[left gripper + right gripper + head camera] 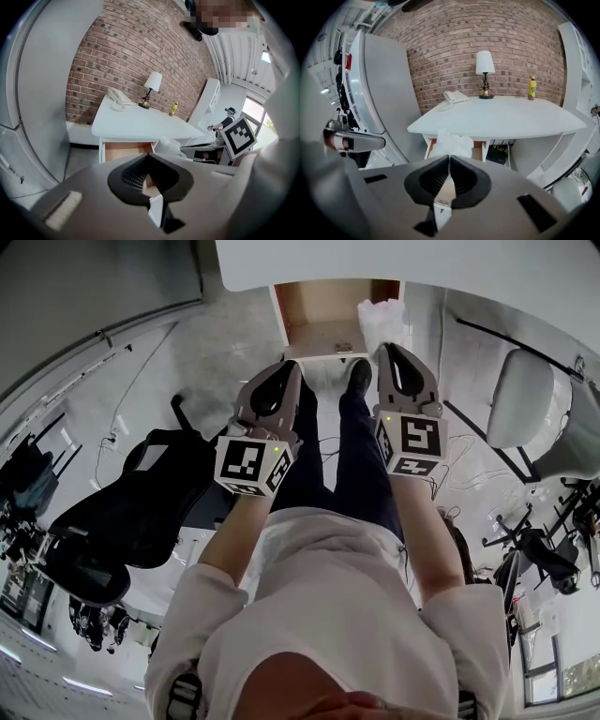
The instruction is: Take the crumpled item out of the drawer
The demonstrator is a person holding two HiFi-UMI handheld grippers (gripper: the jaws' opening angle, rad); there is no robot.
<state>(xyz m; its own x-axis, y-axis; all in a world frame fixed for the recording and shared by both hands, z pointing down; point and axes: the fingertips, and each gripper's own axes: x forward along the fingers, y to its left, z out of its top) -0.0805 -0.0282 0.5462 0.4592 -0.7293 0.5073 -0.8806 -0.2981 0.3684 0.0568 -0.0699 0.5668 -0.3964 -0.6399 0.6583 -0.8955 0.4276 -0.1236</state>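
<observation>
The left gripper (292,369) hangs with its jaws closed on nothing before the open drawer (309,301) under the white table (375,263), and to its right the right gripper (384,349) pinches the white crumpled item (382,317), held by the drawer's right edge.
</observation>
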